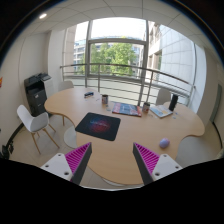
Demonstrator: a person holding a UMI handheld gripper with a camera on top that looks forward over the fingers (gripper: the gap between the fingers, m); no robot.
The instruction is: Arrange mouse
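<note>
The claw (113, 160) is hanging released above the wooden surface (130, 135), nothing between its fingers. The mouse (164, 144) is sitting at two o'clock from the dark mouse pad (98, 125), just beyond the right finger.

We have one wide-angle view riding on the gripper (111, 158), looking forward along its two fingers, held high and well back from the table (120, 155), facing its far edge and the windows (118, 55)
</note>
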